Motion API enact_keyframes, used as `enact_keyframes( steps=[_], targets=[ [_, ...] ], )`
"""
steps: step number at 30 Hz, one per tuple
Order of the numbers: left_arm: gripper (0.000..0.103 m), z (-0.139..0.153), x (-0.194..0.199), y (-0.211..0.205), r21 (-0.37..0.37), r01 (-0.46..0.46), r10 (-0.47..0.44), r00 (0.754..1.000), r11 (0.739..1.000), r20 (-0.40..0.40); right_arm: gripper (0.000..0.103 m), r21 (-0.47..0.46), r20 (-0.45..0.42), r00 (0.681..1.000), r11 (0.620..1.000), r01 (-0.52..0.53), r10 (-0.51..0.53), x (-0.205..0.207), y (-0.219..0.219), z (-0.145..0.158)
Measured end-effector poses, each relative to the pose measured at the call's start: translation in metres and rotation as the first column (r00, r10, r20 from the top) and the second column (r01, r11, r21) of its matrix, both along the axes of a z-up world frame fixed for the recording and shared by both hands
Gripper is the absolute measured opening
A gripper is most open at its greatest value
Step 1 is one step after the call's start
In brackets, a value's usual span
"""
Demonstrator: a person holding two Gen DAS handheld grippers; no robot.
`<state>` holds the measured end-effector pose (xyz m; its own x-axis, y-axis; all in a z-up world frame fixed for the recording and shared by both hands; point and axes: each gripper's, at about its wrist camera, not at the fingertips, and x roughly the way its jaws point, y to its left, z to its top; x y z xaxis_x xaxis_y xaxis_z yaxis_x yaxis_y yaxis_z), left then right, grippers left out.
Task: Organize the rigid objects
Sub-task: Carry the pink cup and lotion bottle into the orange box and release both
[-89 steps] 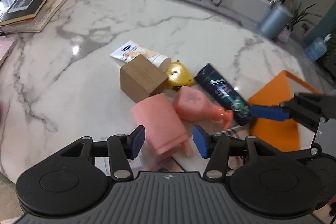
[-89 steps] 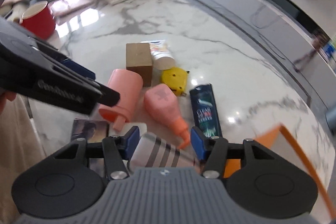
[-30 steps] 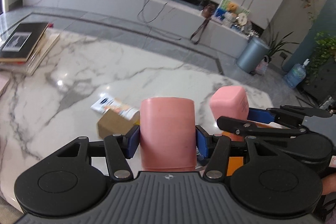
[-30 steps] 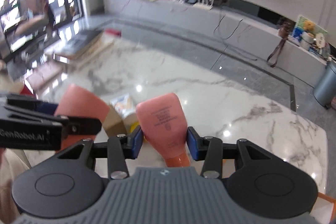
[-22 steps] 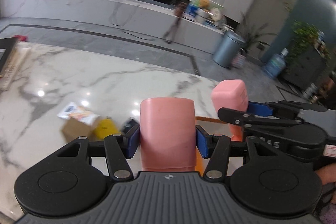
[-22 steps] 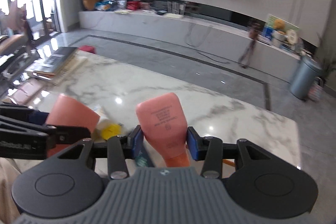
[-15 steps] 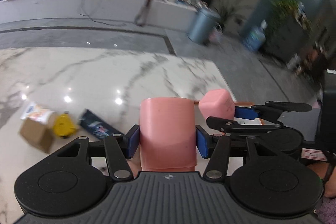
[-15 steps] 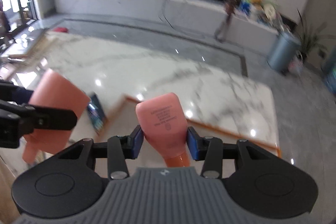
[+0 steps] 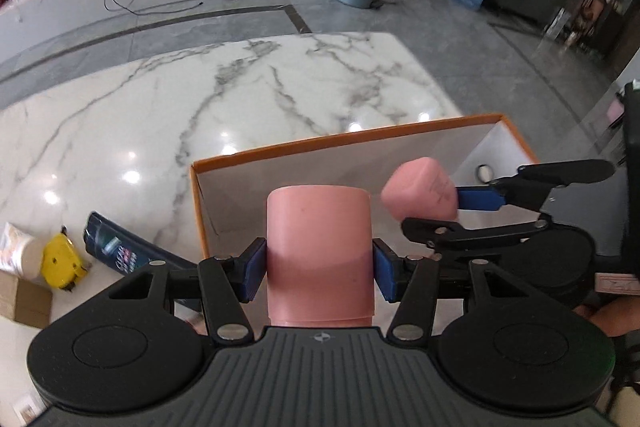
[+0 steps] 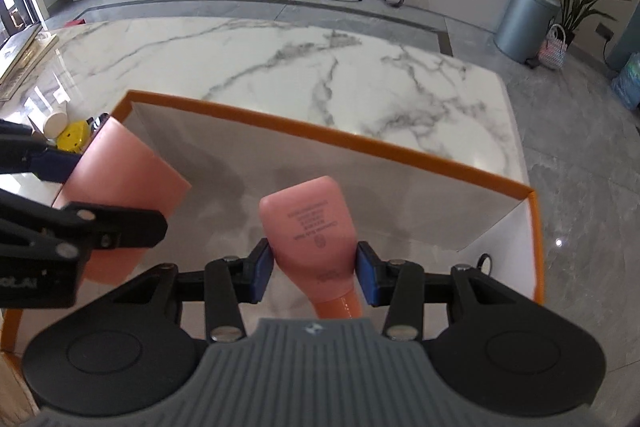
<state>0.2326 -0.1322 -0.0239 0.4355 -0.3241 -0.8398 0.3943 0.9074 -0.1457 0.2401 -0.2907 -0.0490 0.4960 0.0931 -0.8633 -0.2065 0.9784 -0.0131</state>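
Observation:
My left gripper (image 9: 319, 267) is shut on a pink cylindrical container (image 9: 320, 251), held above the near left part of an orange-rimmed white box (image 9: 344, 143). My right gripper (image 10: 315, 277) is shut on a pink bottle with an orange neck (image 10: 312, 227), held over the middle of the same box (image 10: 328, 131). The bottle (image 9: 420, 193) and the right gripper (image 9: 472, 211) show to the right in the left wrist view. The container (image 10: 120, 183) and the left gripper (image 10: 52, 187) show at left in the right wrist view.
On the white marble table (image 9: 200, 99) left of the box lie a dark bottle (image 9: 120, 247), a yellow object (image 9: 64, 261), a white tube (image 9: 18, 247) and a brown box (image 9: 20, 299). A small round object (image 10: 485, 262) lies in the box's right corner.
Both grippers took hold of the pink container and the pink bottle on the table, lifted them, and swung right until they are over the orange box.

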Motion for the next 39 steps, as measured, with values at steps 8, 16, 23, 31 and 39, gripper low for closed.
enact_keyframes(
  steps=[8,16,23,31,39],
  targets=[
    [0.063,-0.015,0.005,-0.016,0.147,0.056,-0.062,0.997,0.988,0.035,0.045,0.034,-0.056,0.998,0.999,0.009,-0.007,0.012,0.004,-0.021],
    [0.063,-0.028,0.004,-0.027,0.239,0.097,-0.119,0.99,0.966,0.08,0.045,0.034,-0.094,0.996,0.999,0.018,-0.014,0.013,0.003,-0.035],
    [0.065,-0.032,0.002,-0.031,0.273,0.102,-0.139,0.983,0.957,0.117,0.045,0.046,-0.131,0.991,0.998,0.037,-0.03,0.013,0.004,-0.043],
    [0.07,-0.03,0.003,-0.028,0.249,0.089,-0.128,0.981,0.964,0.147,0.045,0.041,-0.147,0.989,0.999,0.036,-0.029,0.012,0.006,-0.045],
    [0.073,-0.005,-0.002,-0.004,0.14,0.014,-0.039,0.983,0.99,0.179,0.045,0.053,-0.161,0.987,0.998,0.038,-0.029,0.014,0.014,-0.045]
  ],
)
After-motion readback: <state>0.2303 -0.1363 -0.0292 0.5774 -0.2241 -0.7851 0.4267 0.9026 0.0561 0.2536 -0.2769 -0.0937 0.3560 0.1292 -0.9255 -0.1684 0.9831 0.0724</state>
